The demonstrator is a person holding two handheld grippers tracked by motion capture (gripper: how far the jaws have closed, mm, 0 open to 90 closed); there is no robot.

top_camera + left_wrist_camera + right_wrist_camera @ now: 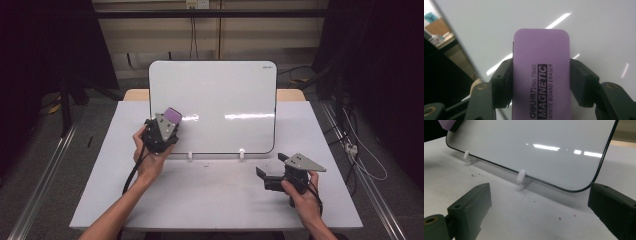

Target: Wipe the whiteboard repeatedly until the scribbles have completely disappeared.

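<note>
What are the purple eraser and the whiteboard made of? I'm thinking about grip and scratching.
Purple eraser: smooth matte shell with crisp printed lettering, probably plastic. Whiteboard: glossy white face mirroring the ceiling lights, likely coated; dark thin rim; white, probably plastic feet.

left gripper (167,121) gripping eraser (173,115), whiteboard (225,95)

eraser (541,75): bottom cut off | whiteboard (586,30): contact perhaps hidden
</note>
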